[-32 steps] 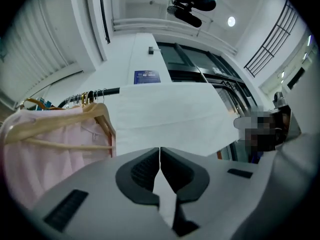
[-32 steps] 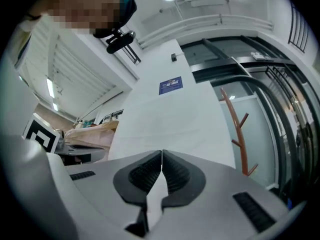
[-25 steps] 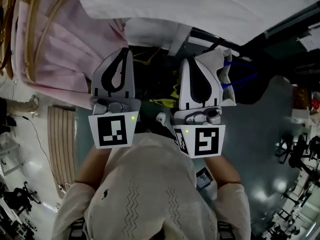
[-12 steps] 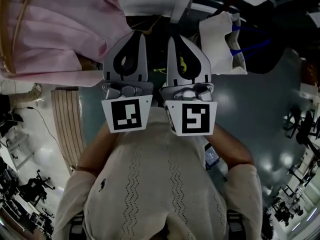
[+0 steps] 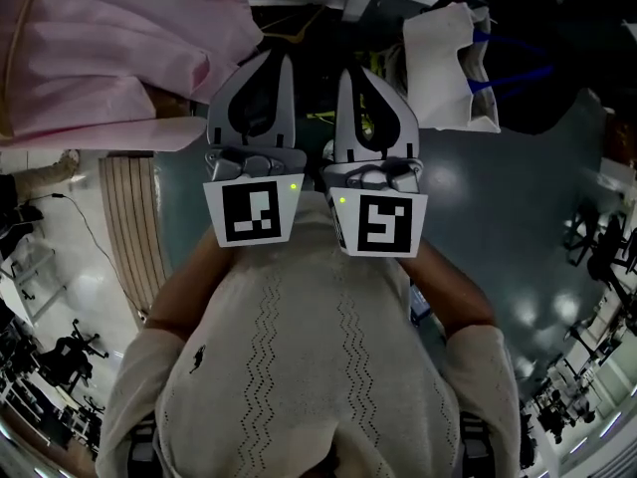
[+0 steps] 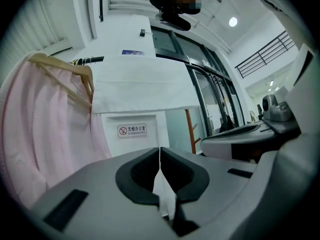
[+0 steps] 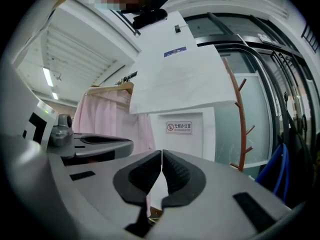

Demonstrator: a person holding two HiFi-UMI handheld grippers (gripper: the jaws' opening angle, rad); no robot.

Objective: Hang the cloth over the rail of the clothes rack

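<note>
On the white wall panel behind the clothes rack, one small sign [image 6: 132,130] is being shown with a red no-smoking symbol and the characters 无烟办公室. Higher up, one blue label [image 6: 132,52] is being shown, its print too small to be read.

One white cloth [image 6: 142,86] is being carried by the dark rail [image 6: 89,60] of the rack. It is draped over the rail with its lower edge hanging straight, well apart from both grippers. Beside it, one pink garment [image 6: 40,134] is being held up by one wooden hanger [image 6: 62,69]. One brown coat stand [image 7: 240,119] with short pegs is being seen to the right of the panel. In the head view one white bag [image 5: 448,63] with blue straps is being seen hanging to the right of the grippers.

Two grippers are being held side by side in front of the person's cream sweater [image 5: 299,366], lower than the cloth. The left gripper [image 6: 160,151] is being held with its fingers [image 6: 140,174] pressed together at the tips and nothing pinched. Only the wall is being seen through the gap behind the tips. The right gripper [image 7: 162,151] is likewise being held with its fingers [image 7: 177,176] pressed together on nothing. Two marker cubes [image 5: 249,212], one per gripper, are each being shown with one black-and-white square pattern and one lit green dot [image 5: 293,185].
</note>
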